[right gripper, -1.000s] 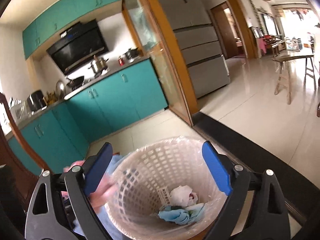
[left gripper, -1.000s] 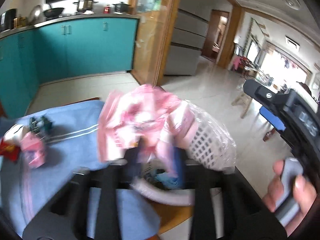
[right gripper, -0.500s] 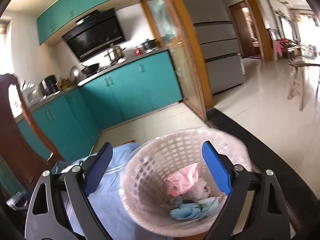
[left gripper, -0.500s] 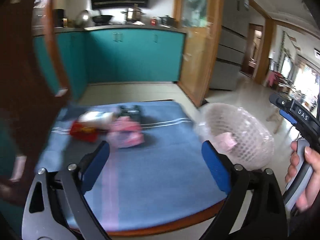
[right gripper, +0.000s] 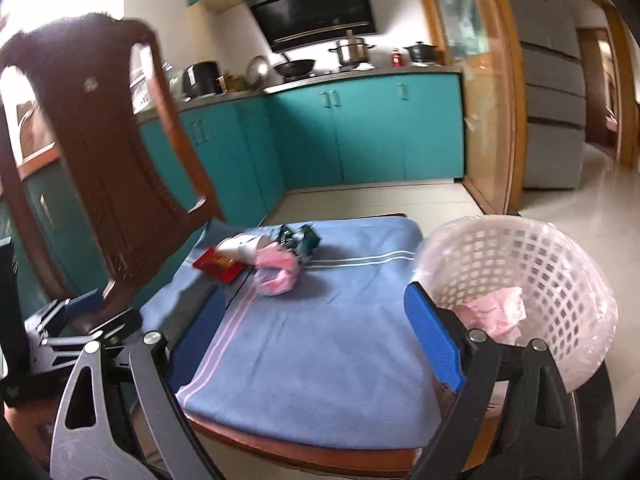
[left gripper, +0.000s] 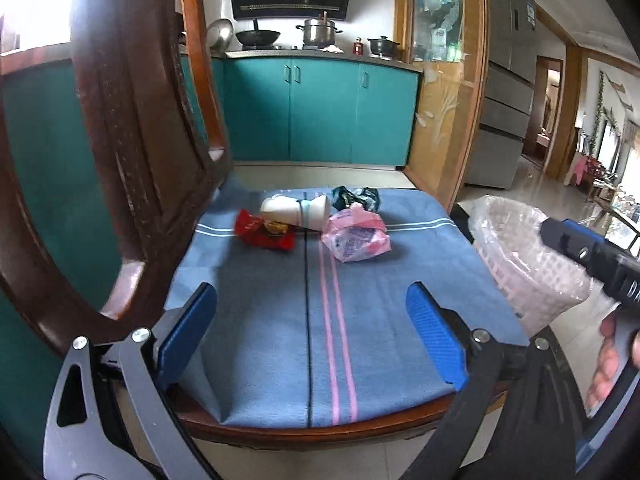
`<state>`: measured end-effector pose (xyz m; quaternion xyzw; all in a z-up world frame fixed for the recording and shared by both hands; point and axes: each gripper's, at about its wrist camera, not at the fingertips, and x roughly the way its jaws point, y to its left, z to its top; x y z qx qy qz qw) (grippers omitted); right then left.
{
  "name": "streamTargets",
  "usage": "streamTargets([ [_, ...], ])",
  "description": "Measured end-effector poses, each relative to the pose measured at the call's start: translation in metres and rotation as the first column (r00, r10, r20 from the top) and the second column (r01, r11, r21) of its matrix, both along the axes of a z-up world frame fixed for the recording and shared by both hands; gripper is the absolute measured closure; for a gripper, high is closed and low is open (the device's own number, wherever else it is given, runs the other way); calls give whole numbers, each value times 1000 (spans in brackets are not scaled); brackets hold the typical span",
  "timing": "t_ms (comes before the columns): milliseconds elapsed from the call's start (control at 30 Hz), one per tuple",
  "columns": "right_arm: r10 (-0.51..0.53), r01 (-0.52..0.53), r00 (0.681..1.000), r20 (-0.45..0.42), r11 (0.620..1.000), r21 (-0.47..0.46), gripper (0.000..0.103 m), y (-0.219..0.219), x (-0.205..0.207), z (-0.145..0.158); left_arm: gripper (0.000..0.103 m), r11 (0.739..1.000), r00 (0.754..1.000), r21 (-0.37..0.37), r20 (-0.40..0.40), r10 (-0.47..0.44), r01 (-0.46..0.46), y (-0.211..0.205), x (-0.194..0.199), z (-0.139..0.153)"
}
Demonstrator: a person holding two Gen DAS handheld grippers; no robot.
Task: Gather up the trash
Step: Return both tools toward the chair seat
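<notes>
Trash lies at the far side of a blue cloth on a chair seat: a pink wrapper, a white cup on its side, a red packet and a dark green wrapper. They also show in the right wrist view, with the pink wrapper nearest. A white lattice basket lined with clear plastic stands at the seat's right edge and holds a pink wrapper. My left gripper is open and empty over the near cloth. My right gripper is open and empty beside the basket.
The chair's dark wooden backrest rises on the left. Teal kitchen cabinets stand behind, a wooden door frame and a grey fridge to the right. Tiled floor lies beyond the basket.
My left gripper let a pink wrapper go into the basket, opened and drew back to the left over the cloth. My right gripper pulled back from the basket, which now holds that wrapper.
</notes>
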<state>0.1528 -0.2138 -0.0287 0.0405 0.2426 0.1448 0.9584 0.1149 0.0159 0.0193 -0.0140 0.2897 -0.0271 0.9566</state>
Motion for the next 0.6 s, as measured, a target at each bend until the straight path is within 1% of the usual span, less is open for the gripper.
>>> streamTargets([
  [167,1,-1,1000,-14,1000,-1,14,4,4,-3,8,1000,1000,-7,4,-22,22,-4,-2,1],
  [400,-3,3,1000,-26,1000,2,14,3,7,-6,8,999,1000,-39,-13,-11,11,-1,1,0],
  [600,-4,5,1000,-28,1000,2,14,1,7,-9,8,999,1000,-35,-16,-17,17,-4,1,-2],
])
